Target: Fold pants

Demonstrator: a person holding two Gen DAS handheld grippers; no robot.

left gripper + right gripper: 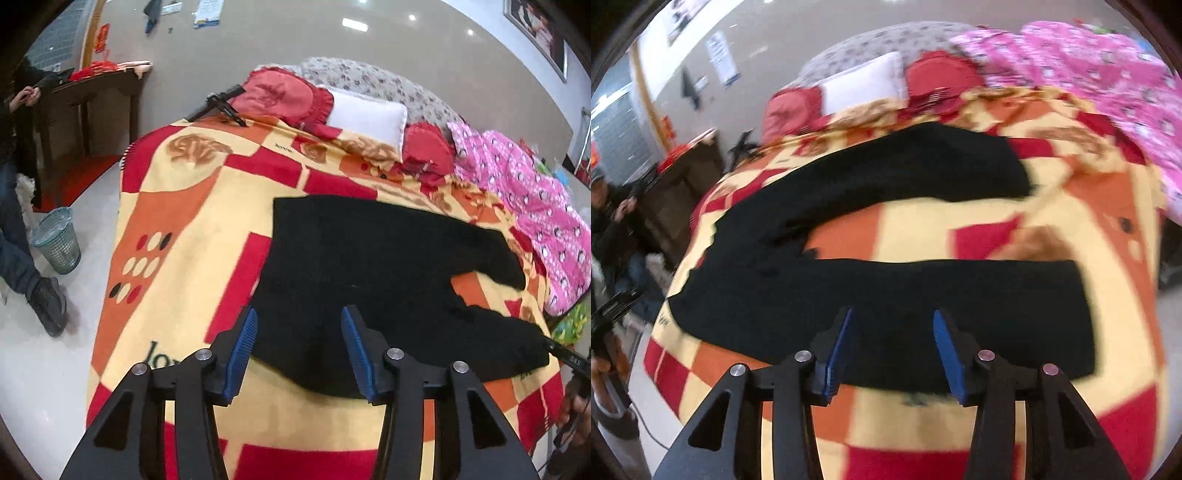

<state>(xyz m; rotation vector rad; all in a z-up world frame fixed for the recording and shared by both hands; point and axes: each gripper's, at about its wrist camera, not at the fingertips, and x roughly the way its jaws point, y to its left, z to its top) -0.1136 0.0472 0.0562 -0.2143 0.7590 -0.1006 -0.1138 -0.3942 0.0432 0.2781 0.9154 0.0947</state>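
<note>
Black pants (369,266), spread flat on the bed's blanket (192,206), directly ahead of both claws. Left claw (299,321): spread, empty. Right claw (892,323): spread, empty, over one leg.

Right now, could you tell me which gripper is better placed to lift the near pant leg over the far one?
Probably the right gripper: open, it hangs over the near leg of the black pants, near its hem. The left gripper, also open, faces the waist end.
</note>
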